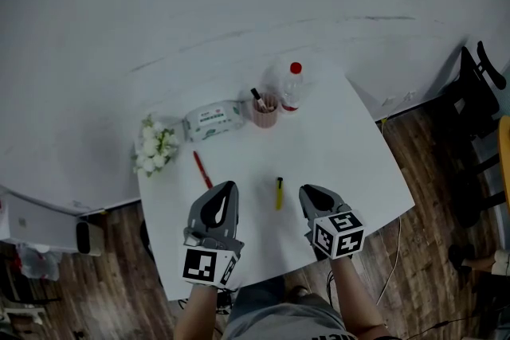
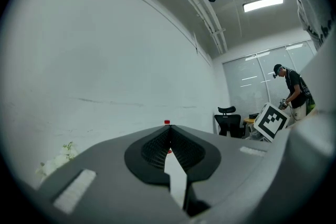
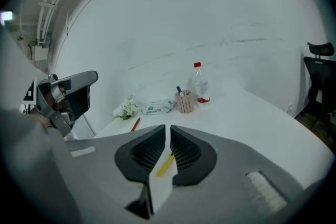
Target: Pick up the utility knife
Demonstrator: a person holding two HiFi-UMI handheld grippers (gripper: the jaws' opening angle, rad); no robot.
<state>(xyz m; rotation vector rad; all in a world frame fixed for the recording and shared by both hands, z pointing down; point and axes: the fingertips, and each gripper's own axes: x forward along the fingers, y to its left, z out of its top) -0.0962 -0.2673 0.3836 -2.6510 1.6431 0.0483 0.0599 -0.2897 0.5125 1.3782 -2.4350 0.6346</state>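
My left grey plastic gripper (image 1: 231, 185) and right grey plastic gripper (image 1: 306, 190): rounded shells, black ribbed pads (image 3: 149, 152) lining jaws. White marker cube (image 1: 340, 233) with black squares on each. Grey shirt (image 1: 279, 324) worn.

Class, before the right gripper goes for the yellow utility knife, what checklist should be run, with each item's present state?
1. Utility knife lies free on the table: ok.
2. Right gripper lined up with the knife: ok, it shows through the gap.
3. Right jaws wide enough: probably not ok, only a narrow gap.
4. Left gripper clear of the knife: ok, shut, empty.
5. Red pen out of the path: ok.
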